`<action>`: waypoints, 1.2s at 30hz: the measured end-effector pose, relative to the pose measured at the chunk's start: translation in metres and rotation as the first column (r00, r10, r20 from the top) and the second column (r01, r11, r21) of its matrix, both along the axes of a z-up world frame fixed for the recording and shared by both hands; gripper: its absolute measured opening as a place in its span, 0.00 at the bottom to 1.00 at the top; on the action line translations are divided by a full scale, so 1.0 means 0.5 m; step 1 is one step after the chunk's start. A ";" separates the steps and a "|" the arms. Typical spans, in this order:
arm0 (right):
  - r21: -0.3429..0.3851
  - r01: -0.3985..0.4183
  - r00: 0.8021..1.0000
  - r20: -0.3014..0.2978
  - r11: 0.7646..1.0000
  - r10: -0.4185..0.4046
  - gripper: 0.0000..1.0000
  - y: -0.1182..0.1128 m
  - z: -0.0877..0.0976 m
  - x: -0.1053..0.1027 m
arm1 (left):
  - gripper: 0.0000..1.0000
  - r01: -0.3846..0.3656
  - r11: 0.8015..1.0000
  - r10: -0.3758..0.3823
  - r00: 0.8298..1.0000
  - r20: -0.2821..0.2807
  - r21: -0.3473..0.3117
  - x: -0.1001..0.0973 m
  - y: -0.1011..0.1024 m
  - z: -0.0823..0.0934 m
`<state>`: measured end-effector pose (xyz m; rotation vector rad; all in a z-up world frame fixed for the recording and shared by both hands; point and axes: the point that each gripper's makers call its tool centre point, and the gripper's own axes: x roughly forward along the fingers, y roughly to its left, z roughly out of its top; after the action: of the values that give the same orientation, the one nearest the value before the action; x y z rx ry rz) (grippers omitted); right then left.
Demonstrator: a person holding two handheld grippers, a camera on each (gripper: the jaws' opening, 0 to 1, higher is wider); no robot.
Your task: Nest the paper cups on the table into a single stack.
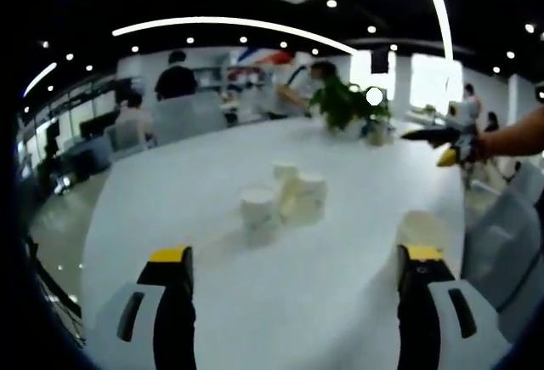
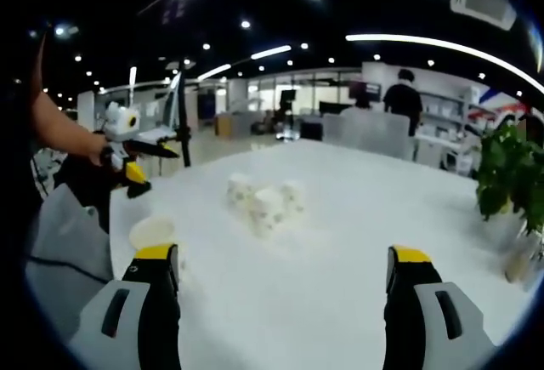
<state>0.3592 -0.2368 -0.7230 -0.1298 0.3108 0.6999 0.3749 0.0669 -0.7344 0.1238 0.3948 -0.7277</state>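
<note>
Paper cups (image 1: pixel 285 196) are seen grouped near the middle of the white table (image 1: pixel 212 302), well ahead of both grippers; one more cup (image 1: pixel 422 228) stands apart, just beyond the right-hand fingertip (image 1: pixel 421 255) of the left gripper (image 1: pixel 296 255). In the right gripper view, that lone cup (image 2: pixel 152 231) sits just past the left fingertip. Both the left and the right gripper (image 2: pixel 284 255) are held with fingers spread wide, nothing between them. A potted plant (image 1: pixel 348 106) stands beyond the cups.
</note>
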 end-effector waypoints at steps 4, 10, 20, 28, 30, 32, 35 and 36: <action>0.003 0.012 1.000 -0.009 1.000 -0.012 1.00 -0.008 -0.010 0.001 | 0.97 0.001 1.000 -0.001 1.000 -0.006 0.009 0.012 -0.004 -0.018; 0.005 0.022 0.999 -0.024 1.000 -0.022 1.00 -0.014 -0.024 -0.001 | 0.96 0.010 1.000 -0.010 1.000 0.003 0.017 0.035 -0.011 -0.033; 0.008 0.035 0.999 -0.037 0.999 -0.035 1.00 -0.018 -0.034 0.000 | 0.93 0.026 0.999 -0.027 1.000 0.006 0.021 0.085 -0.036 -0.063; 0.001 0.032 0.999 -0.043 0.999 -0.032 1.00 -0.018 -0.038 -0.001 | 0.92 0.036 0.999 -0.036 0.999 -0.013 0.014 0.123 -0.054 -0.097; 0.000 0.033 0.999 -0.043 0.999 -0.033 1.00 -0.019 -0.037 0.001 | 0.92 0.038 0.999 -0.037 0.999 -0.012 0.019 0.127 -0.056 -0.100; 0.001 0.035 0.998 -0.042 0.999 -0.035 1.00 -0.019 -0.036 0.003 | 0.93 0.026 0.999 -0.027 0.999 0.033 0.041 0.142 -0.052 -0.099; 0.000 0.038 0.998 -0.042 0.999 -0.038 1.00 -0.019 -0.035 0.006 | 0.90 0.017 0.999 -0.018 1.000 0.026 0.037 0.154 -0.049 -0.106; 0.000 0.038 0.998 -0.042 0.999 -0.038 1.00 -0.018 -0.035 0.005 | 0.91 0.016 0.999 -0.017 0.999 0.030 0.039 0.156 -0.049 -0.107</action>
<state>0.3617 -0.2459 -0.7404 -0.1083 0.3528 0.6660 0.4529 0.0425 -0.7879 0.1749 0.3798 -0.7335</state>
